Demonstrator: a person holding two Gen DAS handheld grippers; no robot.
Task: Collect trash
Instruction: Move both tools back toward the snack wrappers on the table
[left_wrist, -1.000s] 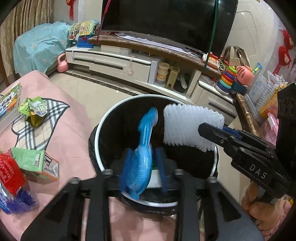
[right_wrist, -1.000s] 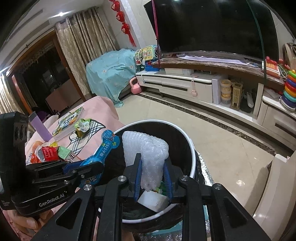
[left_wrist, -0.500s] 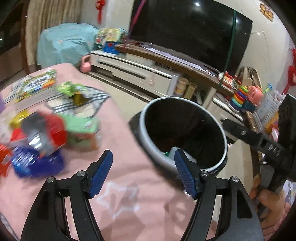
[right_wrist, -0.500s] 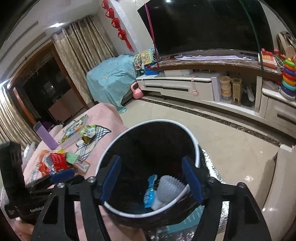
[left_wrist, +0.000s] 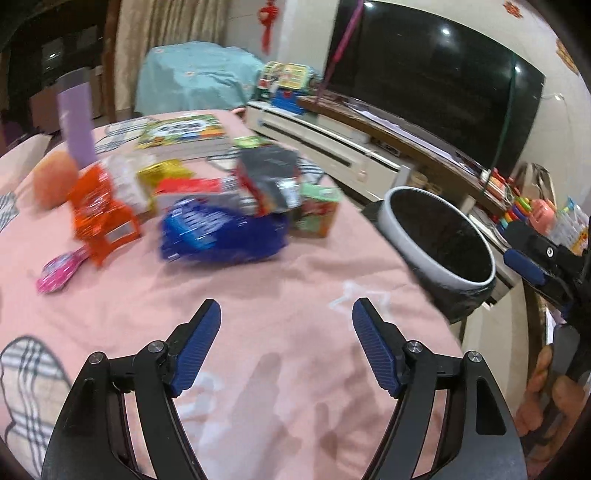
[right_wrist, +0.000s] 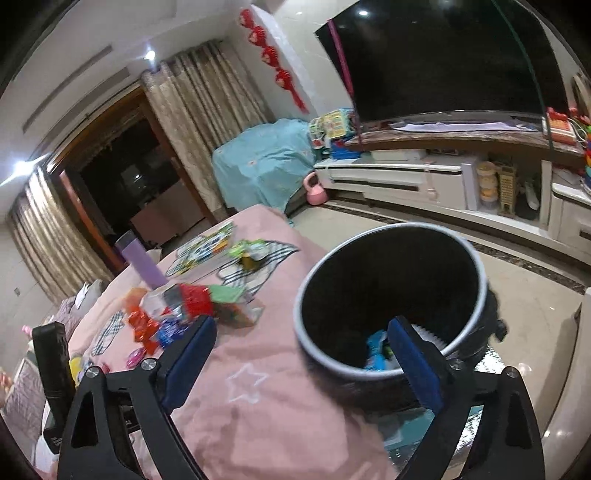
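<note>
the left gripper (left_wrist: 286, 319) is shown with its fingers apart and opening further, nothing between them, above bare pink cloth (left_wrist: 288, 369) in the lower half of the left wrist frame. the right gripper (right_wrist: 301, 339) also has its fingers wide and widening, nothing gripped; the bin's rim only appears between them from behind.

the step in hand is judged to be the reach for the next piece of trash. the pile of wrappers (left_wrist: 221, 206) lies in the middle left of the left frame, with a blue packet (left_wrist: 221, 236) at its near edge. that packet is best approached low and along the cloth, fingers kept wide until both sides are passed, then closed on the crinkled body, not on a loose corner. the green carton (left_wrist: 317, 214) just beside it should be left undisturbed. blur hides the finer outlines of the pile.

the bin (right_wrist: 391, 295), at centre right of the right wrist frame, is seen from above there: a blue wrapper (right_wrist: 376, 350) and a white ridged piece (right_wrist: 428, 334) lie inside. in the left frame only a dark, unreadable interior is shown. the pile is given larger by the left frame, small and at the left edge by the right.
</note>
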